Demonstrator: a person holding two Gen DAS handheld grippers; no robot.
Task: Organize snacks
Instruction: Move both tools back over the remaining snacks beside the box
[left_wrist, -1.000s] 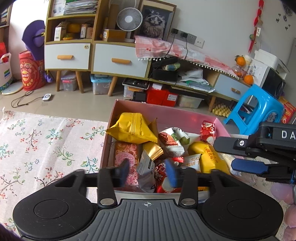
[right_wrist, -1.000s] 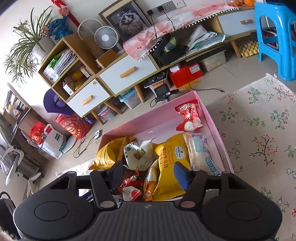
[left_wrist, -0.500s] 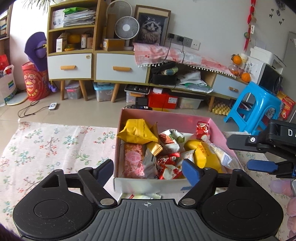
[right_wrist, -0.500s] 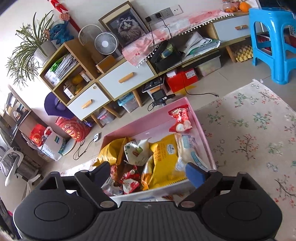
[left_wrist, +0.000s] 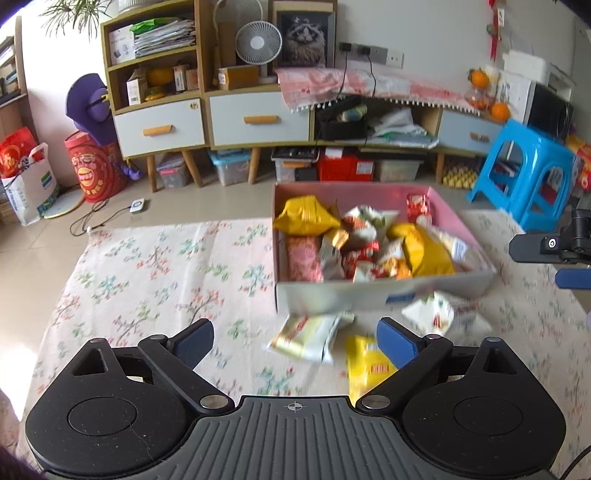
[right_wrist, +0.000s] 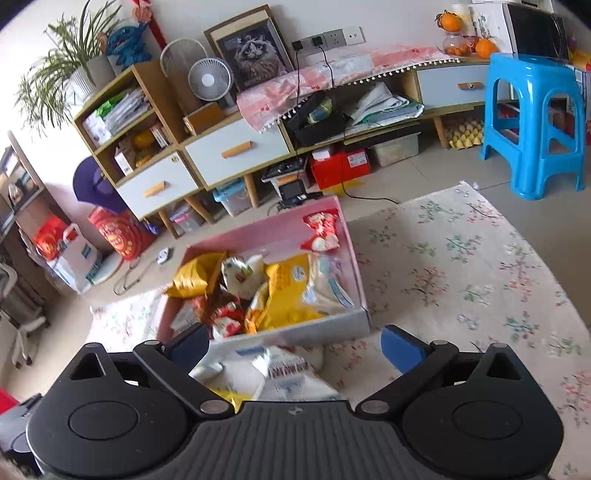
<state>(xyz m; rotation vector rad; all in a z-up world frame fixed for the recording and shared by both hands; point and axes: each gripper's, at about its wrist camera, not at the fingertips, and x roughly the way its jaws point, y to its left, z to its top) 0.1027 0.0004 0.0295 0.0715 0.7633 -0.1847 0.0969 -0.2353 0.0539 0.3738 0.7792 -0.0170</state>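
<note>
A pink box full of snack packets stands on the floral rug; it also shows in the right wrist view. In front of it lie a pale green-white packet, a yellow packet and a white packet. My left gripper is open and empty, just short of these loose packets. My right gripper is open and empty above white packets by the box's near wall. Its arm shows at the right edge of the left wrist view.
The floral rug stretches left of the box and right of it. A blue plastic stool stands at the back right. A low cabinet with drawers, storage bins and cables line the far wall.
Both grippers have pulled back from over the box and opened wide. The loose packets in front of the box have come into view.
</note>
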